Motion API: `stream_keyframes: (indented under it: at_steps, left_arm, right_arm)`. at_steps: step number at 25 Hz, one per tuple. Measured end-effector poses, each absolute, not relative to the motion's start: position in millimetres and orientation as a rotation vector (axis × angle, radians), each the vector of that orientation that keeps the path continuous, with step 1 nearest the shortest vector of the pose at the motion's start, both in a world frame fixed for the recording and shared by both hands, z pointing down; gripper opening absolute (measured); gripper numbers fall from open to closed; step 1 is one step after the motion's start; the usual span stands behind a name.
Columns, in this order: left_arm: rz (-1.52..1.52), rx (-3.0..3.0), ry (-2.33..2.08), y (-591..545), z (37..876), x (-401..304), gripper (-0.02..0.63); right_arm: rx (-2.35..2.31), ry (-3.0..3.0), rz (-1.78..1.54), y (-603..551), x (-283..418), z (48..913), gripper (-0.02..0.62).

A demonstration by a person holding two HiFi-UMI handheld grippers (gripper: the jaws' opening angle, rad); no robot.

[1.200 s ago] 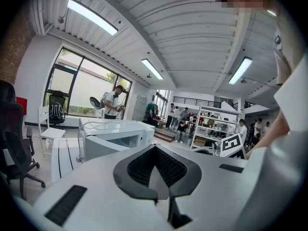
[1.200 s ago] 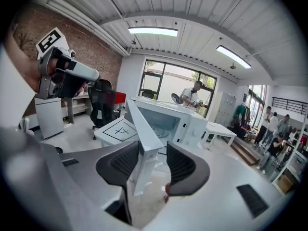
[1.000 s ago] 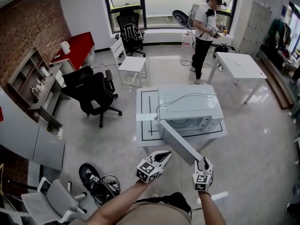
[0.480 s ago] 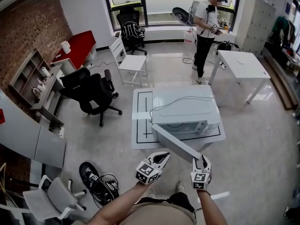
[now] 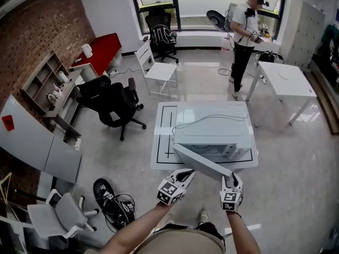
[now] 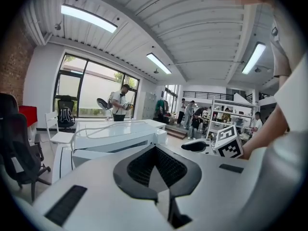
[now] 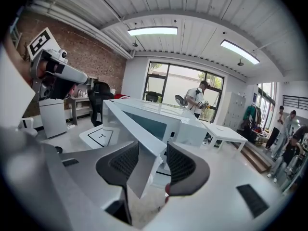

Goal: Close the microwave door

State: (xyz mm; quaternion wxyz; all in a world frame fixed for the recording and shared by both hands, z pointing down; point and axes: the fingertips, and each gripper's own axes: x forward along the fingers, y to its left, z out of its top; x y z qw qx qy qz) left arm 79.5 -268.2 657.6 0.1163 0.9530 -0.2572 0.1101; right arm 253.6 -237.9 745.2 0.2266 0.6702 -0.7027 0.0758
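Your right gripper (image 5: 231, 182) holds the microwave door (image 5: 203, 163) by its free edge, apparently clamped. The door stands nearer the microwave (image 5: 212, 123) than a second ago: closing is half done. Your left gripper (image 5: 185, 174) is clenched, empty.

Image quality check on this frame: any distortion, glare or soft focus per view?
Head view: strong barrel distortion, window glare on the floor, microwave door sharp. Left gripper view: dark round vignette, ceiling lights blown out, foreground soft. Right gripper view: same vignette, door edge blurred close to the lens.
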Motion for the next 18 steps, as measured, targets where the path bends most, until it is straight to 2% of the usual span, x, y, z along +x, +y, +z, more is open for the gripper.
stream_keyframes:
  at_steps: [18]
  left_arm:
    - [0.328, 2.786, -0.880, -296, 643, 100, 0.005]
  right_arm:
    - [1.794, -1.991, 0.200, -295, 291, 746, 0.187]
